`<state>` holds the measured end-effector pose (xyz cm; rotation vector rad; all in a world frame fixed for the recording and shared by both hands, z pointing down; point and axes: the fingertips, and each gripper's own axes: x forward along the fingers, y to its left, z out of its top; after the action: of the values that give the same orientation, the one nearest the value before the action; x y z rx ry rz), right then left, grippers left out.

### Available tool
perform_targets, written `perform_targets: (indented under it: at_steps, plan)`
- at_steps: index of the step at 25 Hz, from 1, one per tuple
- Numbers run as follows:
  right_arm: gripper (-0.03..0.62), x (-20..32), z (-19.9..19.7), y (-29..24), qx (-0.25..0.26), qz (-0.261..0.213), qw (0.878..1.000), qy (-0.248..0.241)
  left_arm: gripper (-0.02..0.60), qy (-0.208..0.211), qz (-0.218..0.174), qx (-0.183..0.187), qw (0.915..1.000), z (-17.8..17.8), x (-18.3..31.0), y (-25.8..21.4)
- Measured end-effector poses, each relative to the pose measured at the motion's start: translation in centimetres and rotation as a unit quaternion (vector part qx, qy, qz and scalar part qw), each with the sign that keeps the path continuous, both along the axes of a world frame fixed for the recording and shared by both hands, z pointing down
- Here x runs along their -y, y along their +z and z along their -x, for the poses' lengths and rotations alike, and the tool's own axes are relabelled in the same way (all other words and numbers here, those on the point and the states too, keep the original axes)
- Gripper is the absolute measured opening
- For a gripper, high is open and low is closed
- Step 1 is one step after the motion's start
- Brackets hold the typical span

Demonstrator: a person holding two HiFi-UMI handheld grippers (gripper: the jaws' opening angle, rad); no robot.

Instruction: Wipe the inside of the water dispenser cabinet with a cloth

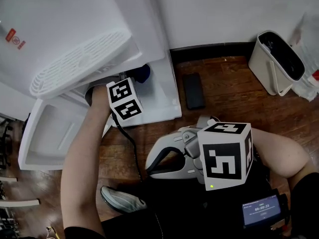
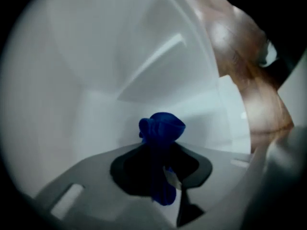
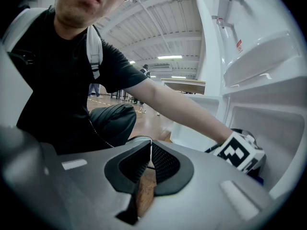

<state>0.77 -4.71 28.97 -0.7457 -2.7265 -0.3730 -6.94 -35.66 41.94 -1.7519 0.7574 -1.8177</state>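
Wiping apparently under way: left hand-held gripper (image 2: pixel 160 178) clamps cloth (image 2: pixel 161 128) inside cabinet (image 2: pixel 96 90), head view's 10 o'clock; right hand-held gripper (image 3: pixel 146 169) stays out, closed.

Brown wooden plank floor (image 1: pixel 234 93) underfoot, running up to a plain white wall (image 1: pixel 224 9) with a dark skirting board (image 1: pixel 214 51) along its foot. A cream plastic waste bin with a black liner (image 1: pixel 263 68) stands near that wall. Overhead, a ribbed white ceiling (image 3: pixel 144 28) with a lit strip light (image 3: pixel 169 57).
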Motion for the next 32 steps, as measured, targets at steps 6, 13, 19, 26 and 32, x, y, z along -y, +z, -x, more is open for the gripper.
perform_targets:
  at_steps: [6, 13, 19, 26, 32]
  plan:
    - [0.012, 0.1, 0.0, 0.3, -0.002, 0.001, 1.0, 0.005, 0.103, -0.046, 0.012, 0.023, 0.9986, 2.1, 1.1, 6.5]
    - [0.012, 0.0, 0.0, 1.1, -0.02, -0.007, 1.0, -0.002, 0.101, -0.057, 0.127, -0.055, 0.9887, 1.7, -5.1, 7.0]
    - [0.012, 0.3, 0.0, 1.2, -0.022, -0.005, 1.0, 0.009, 0.101, -0.092, 0.292, -0.141, 0.9414, 0.8, -13.3, 6.1]
    - [0.012, 2.4, 0.1, -0.6, 0.024, 0.03, 0.998, 0.044, 0.103, -0.188, 0.267, -0.623, 0.7106, -0.6, -19.6, -5.8]
    - [0.012, 8.3, 1.7, -2.0, 0.015, 0.191, 0.962, 0.195, 0.103, -0.275, 0.11, -0.782, 0.5475, 4.8, -26.7, -14.4]
